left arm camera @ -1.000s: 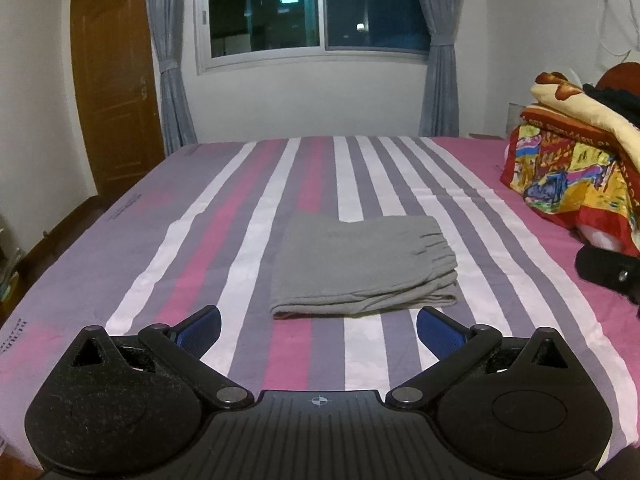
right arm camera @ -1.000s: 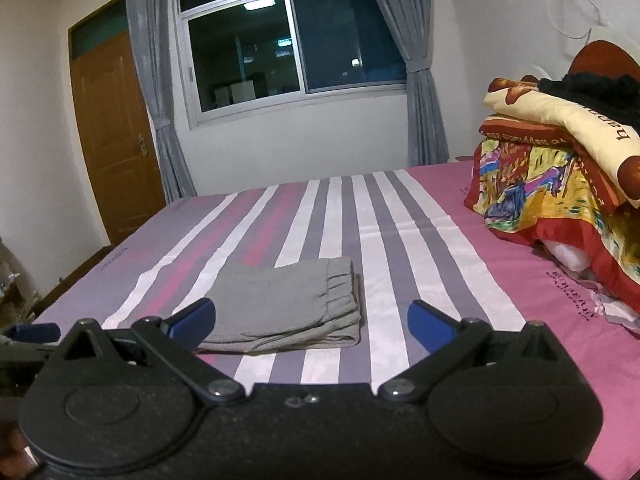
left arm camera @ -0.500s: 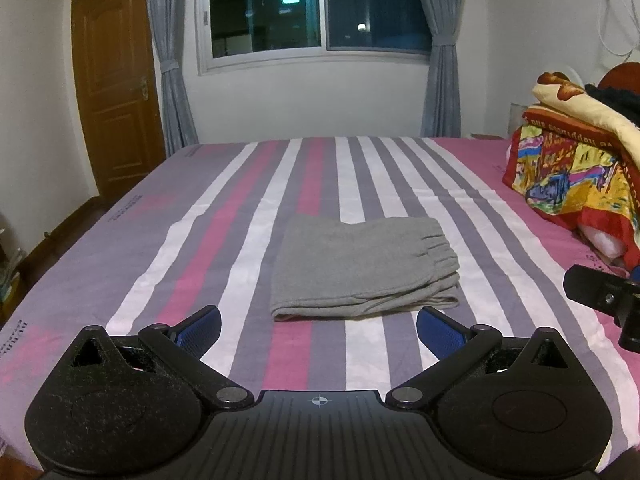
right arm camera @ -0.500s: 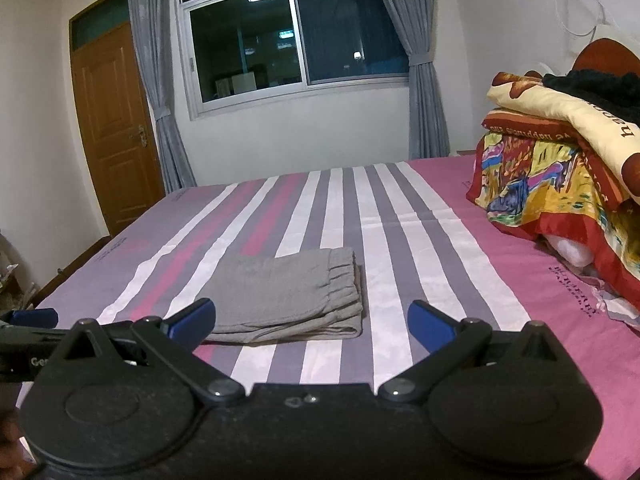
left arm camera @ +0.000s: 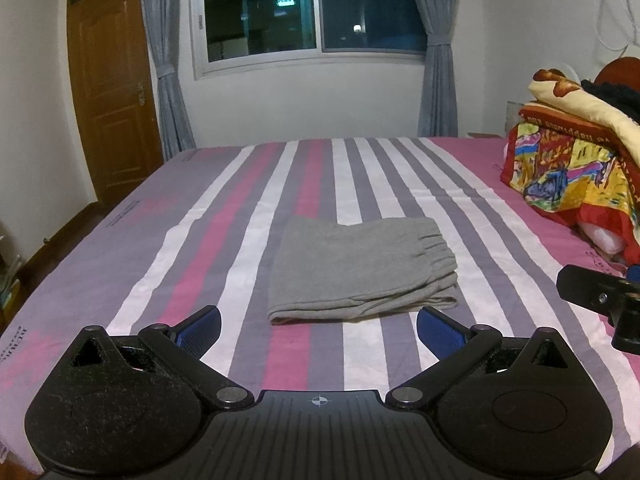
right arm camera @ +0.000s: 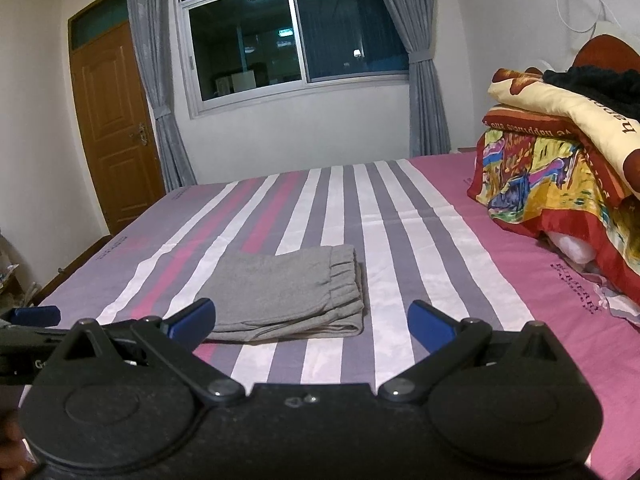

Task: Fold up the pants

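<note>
Evidently, progress: the pants [left arm camera: 362, 270] lie as a compact grey rectangle, several layers stacked, so the folding looks finished or very close to it.
Pants, place: flat on the bed [left arm camera: 224, 216], on its striped middle part, with the gathered waistband turned toward the blanket pile [left arm camera: 576, 160].
Left to do: at most a tidy-up, I judge; the layered edge of the pants nearest the cameras is slightly uneven, with one thin layer poking out at the waistband corner.
Left gripper [left arm camera: 319, 327]: jaws spread wide and holding nothing, hovering just short of the pants' near edge, not touching the cloth.
Right gripper [right arm camera: 311, 322]: jaws likewise wide apart and empty, near the same edge, sitting toward the waistband side of the pants.
Gripper spacing: each tool shows at the margin of the other's view, so they are side by side but apart.
Edges: the pants' far edge and the side away from the waistband look straight; the waistband side is puckered by its elastic.
Open room: bare sheet surrounds the pants on every side; the blanket pile is well apart from the pants, and the door [right arm camera: 114, 132] and window [right arm camera: 292, 36] lie beyond the bed.
</note>
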The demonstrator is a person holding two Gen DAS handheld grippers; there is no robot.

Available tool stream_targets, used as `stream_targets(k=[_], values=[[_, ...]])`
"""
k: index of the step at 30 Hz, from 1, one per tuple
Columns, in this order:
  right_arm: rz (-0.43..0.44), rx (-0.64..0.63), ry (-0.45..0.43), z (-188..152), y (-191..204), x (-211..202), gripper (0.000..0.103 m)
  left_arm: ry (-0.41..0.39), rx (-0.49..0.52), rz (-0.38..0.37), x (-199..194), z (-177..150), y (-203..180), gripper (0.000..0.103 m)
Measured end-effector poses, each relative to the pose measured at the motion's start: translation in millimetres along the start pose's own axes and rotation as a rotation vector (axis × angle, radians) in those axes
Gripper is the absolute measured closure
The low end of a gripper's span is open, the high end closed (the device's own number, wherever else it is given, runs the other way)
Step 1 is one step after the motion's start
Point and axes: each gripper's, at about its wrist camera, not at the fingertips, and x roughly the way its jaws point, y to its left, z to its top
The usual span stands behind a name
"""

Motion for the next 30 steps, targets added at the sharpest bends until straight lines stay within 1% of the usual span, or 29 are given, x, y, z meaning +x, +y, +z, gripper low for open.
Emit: stream_targets(k=[30], values=[[0.0, 0.004, 0.005, -2.1, -0.6, 2.0, 0.0, 0.0, 0.0, -0.004, 0.1, 1.4, -3.1, 0.0]])
